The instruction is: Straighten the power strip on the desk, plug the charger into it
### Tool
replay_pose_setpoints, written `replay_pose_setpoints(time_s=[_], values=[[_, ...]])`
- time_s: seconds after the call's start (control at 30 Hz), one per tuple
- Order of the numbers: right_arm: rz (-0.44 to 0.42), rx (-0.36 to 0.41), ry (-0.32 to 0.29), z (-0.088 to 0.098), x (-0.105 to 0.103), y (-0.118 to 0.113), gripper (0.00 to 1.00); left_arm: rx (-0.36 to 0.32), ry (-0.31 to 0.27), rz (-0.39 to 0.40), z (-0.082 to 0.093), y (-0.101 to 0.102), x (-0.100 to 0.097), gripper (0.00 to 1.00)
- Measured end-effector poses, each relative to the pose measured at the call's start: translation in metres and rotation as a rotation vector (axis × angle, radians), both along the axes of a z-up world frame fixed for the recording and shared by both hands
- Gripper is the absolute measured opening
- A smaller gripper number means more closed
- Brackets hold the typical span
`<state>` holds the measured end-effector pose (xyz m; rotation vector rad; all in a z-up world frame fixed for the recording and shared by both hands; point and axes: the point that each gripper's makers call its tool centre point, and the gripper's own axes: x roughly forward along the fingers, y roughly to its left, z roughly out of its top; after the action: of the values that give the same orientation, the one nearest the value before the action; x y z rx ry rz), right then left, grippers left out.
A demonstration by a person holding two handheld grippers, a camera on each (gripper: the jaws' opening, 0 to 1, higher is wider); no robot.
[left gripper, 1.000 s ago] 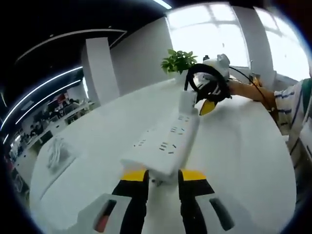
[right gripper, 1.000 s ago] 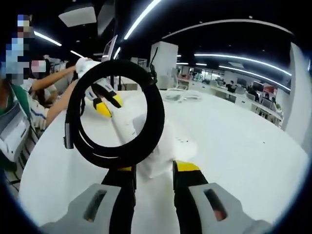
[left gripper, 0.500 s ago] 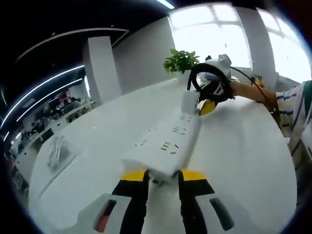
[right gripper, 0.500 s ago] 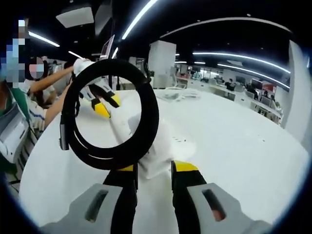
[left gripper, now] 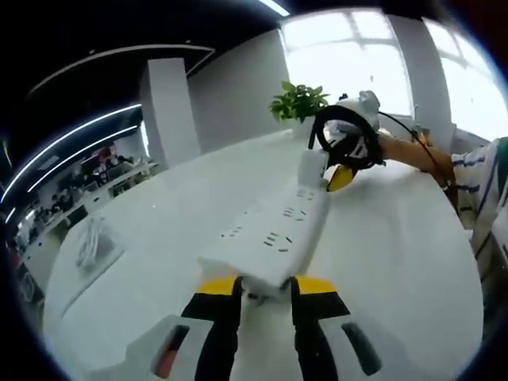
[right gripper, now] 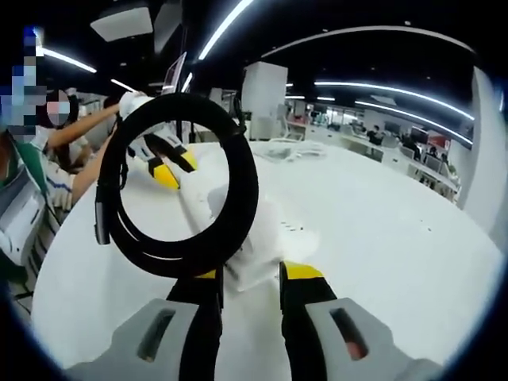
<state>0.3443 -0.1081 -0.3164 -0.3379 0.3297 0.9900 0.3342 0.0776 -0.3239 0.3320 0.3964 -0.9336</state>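
a: what is the left gripper (left gripper: 264, 290) doing?
b: its yellow-tipped jaws pinch the near end of the white power strip (left gripper: 274, 238), which runs away from the camera over the white desk (left gripper: 397, 238), sockets facing up.

a: and the right gripper (right gripper: 248, 279)?
b: its jaws are pressed onto a white charger (right gripper: 254, 250). the charger's black cable (right gripper: 181, 186) stands in a coiled loop in front of the camera.

a: where is the charger compared with the strip?
b: at the strip's far end in the left gripper view; whether it touches, i cannot tell.

a: anything else?
b: a green plant (left gripper: 298, 101) by the bright window, and white cables (left gripper: 91, 244) lying apart on the desk.
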Motion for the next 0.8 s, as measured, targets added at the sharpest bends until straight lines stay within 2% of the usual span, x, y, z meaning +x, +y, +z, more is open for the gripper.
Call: replay_pose_setpoints(time_s=[0.8], values=[[-0.044, -0.029, 0.008, -0.001, 0.011, 0.003, 0.25, -0.029, 0.0, 0.061, -0.002, 0.001, 0.015, 0.23]])
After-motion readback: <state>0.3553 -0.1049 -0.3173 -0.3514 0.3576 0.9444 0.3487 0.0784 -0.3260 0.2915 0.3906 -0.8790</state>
